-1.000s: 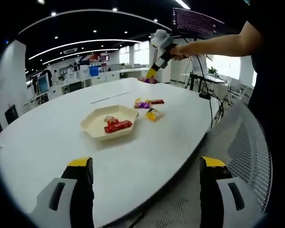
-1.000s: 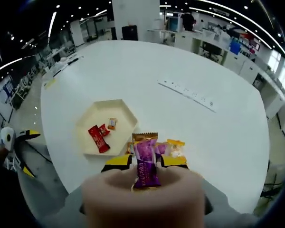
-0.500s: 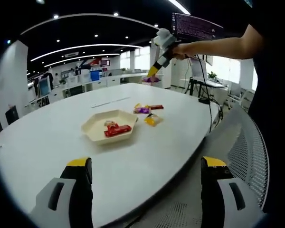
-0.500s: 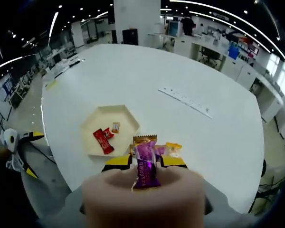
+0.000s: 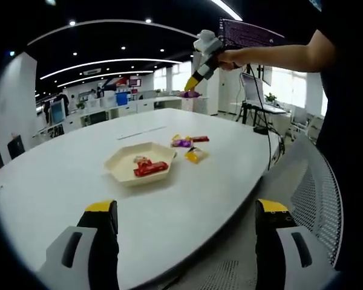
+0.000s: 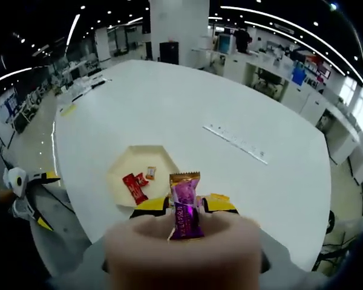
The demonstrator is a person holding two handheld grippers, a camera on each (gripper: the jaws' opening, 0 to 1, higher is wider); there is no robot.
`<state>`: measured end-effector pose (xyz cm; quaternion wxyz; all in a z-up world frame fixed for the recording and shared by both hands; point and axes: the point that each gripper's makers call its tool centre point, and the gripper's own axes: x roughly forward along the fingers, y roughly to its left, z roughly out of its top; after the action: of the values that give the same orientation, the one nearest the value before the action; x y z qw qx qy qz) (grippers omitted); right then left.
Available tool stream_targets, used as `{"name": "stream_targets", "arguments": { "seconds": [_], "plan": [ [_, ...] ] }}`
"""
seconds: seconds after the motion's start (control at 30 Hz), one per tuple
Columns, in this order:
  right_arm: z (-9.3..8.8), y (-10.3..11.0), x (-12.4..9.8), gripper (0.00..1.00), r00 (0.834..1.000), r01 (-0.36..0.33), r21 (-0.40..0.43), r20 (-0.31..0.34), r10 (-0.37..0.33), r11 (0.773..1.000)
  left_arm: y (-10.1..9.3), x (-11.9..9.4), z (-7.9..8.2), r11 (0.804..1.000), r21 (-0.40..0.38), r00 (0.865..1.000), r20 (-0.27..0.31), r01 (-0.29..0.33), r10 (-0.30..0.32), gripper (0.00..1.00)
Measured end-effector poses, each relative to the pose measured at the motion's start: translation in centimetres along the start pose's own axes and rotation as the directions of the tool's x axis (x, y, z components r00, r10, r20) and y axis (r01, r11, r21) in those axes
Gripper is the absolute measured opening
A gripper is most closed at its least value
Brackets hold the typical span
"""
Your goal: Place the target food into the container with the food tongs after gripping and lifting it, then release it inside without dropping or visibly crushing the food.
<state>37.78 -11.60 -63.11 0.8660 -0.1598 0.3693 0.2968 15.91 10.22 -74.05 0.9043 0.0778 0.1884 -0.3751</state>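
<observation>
The right gripper [image 6: 185, 208] pinches the purple candy [image 6: 184, 204] upright, high above the bench [image 6: 230, 103]. The hexagonal tray [image 6: 133, 158] lies below, to the candy's left. The left gripper's [image 5: 184, 241] fingers [image 5: 103, 232] are spread, holding nothing.

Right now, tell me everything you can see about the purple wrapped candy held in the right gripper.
The purple wrapped candy is a small glossy packet with crimped gold ends and faint print too small to read. It stands upright between the yellow-tipped jaws of the right gripper, which is shut on it, held high above the white table. It looks uncrushed. In the left gripper view it shows as a small purple shape at the gripper's tip, well above the cream hexagonal tray.
</observation>
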Motion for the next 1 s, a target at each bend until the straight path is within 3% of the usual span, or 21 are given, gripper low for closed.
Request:
{"name": "stream_targets", "arguments": {
  "seconds": [0.4, 1.0],
  "plan": [
    [3.1, 1.9, -0.3, 0.21, 0.999, -0.028, -0.048, 0.038, 0.029, 0.998, 0.0, 0.0, 0.0, 1.0, -0.002, 1.0, 0.003, 0.0, 0.0, 0.9],
    [6.0, 5.8, 2.6, 0.21, 0.993, -0.103, -0.116, 0.039, 0.109, 0.988, -0.4, 0.0, -0.1, 1.0, 0.003, 1.0, -0.004, 0.02, -0.02, 0.9]
  ]
}}
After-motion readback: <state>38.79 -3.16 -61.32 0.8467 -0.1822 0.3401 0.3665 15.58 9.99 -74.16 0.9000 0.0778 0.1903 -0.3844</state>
